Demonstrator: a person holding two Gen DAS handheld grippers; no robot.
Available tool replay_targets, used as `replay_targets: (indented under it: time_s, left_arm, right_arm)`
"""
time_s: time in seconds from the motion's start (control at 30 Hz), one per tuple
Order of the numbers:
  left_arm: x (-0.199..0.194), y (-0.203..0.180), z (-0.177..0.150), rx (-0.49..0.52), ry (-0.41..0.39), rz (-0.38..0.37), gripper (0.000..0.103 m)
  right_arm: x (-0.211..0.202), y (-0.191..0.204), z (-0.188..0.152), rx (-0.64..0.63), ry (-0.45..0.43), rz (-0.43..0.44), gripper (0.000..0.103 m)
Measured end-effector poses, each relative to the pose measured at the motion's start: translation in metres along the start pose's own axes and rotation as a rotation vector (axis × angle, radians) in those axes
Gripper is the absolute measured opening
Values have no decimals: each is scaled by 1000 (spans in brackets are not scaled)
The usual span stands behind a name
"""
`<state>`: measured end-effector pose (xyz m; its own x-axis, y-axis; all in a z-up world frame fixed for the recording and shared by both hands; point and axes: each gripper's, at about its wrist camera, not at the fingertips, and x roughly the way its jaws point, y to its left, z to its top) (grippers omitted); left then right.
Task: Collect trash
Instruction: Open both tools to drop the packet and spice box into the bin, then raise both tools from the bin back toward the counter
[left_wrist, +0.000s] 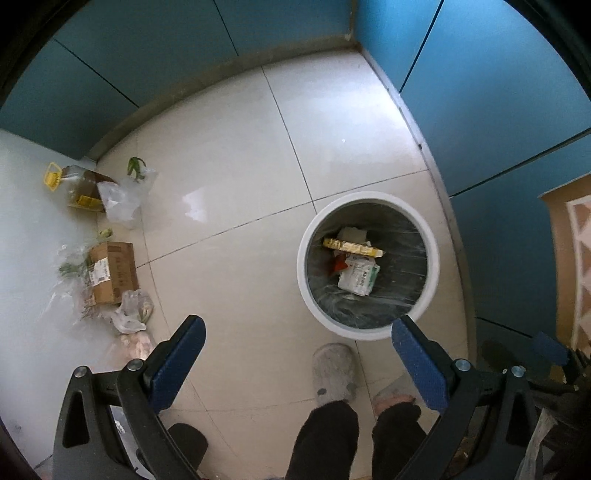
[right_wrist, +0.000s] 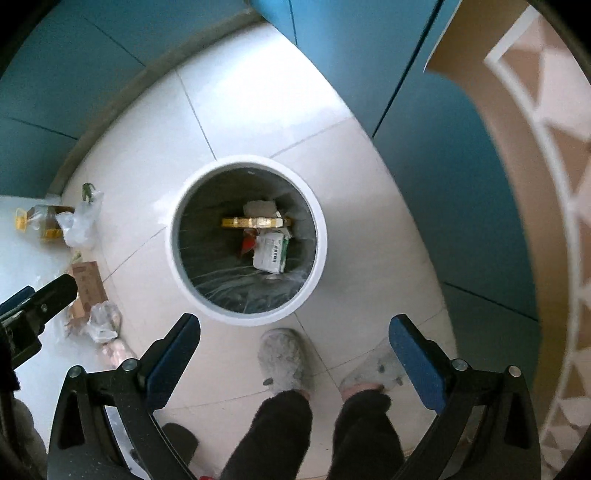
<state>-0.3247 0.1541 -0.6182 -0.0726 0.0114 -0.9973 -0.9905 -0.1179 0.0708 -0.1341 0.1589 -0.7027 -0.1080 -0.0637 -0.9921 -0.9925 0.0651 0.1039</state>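
A white round trash bin (left_wrist: 432, 243) with a dark liner stands on the tiled floor; it also shows in the right wrist view (right_wrist: 321, 240). Inside lie a yellow box (left_wrist: 352, 247), a white packet (left_wrist: 358, 278) and a red scrap (right_wrist: 248, 244). My left gripper (left_wrist: 297, 334) is open and empty, held high above the floor, left of the bin. My right gripper (right_wrist: 293, 332) is open and empty, held above the bin's near rim. The left gripper's tip (right_wrist: 55, 291) shows at the left edge of the right wrist view.
Along the left wall lie an oil bottle (left_wrist: 79, 186), clear plastic bags (left_wrist: 123, 199), a cardboard box (left_wrist: 110, 271) and a crumpled bag (left_wrist: 133, 310). Blue cabinets (left_wrist: 498, 110) stand behind and to the right. A patterned board (right_wrist: 535, 184) is at right. The person's slippered feet (right_wrist: 282, 358) stand before the bin.
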Motion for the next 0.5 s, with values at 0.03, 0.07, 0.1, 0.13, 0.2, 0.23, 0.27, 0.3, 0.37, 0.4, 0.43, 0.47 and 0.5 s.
replay_targets:
  time_s: [0.03,0.07,0.1,0.13,0.2,0.23,0.27,0.3,0.37,0.4,0.43,0.47,0.5]
  left_arm:
    - [-10,1,-2,-1,-7,2,103]
    - [-22,3,-5,-4,-14,0,103]
    - [-35,6,-7,-9,-21,-1,103]
    - [-46,8,-10,-11,-28,-3,103]
    - [-72,11,-15,-9,-46,0,103]
    - [-84,13,-18,-8,-56,-1,103]
    - [-96,13,-21,-4,-65,-1,103]
    - [-110,13,-25,2,-74,2,103]
    - [-135,15,-32,9,-93,-1,103]
    - [-148,16,-36,10,-103,-4,103]
    - [-159,17,-40,10,-111,-6,103]
    - [-172,19,-43,10,-120,-10,103]
    - [-185,20,-47,10,-129,-17,103]
  right_arm:
    - [-17,2,-3,-9,-15,0,103]
    - [-29,3,-5,-15,-23,-2,103]
    - [-42,4,-7,-19,-33,-2,103]
    - [-61,5,-10,-25,-49,2,103]
    - [-89,8,-14,-32,-70,-2,103]
    - [-109,9,-18,-39,-86,1,103]
    - [-122,10,-21,-44,-96,1,103]
    - [-137,11,-24,-50,-105,-1,103]
    - [-171,14,-32,-59,-121,4,103]
    - [-186,14,-35,-60,-125,9,103]
    - [-198,14,-38,-63,-128,11,103]
    - [-215,14,-42,-68,-137,12,103]
    - [-233,15,-47,-73,-149,13,103]
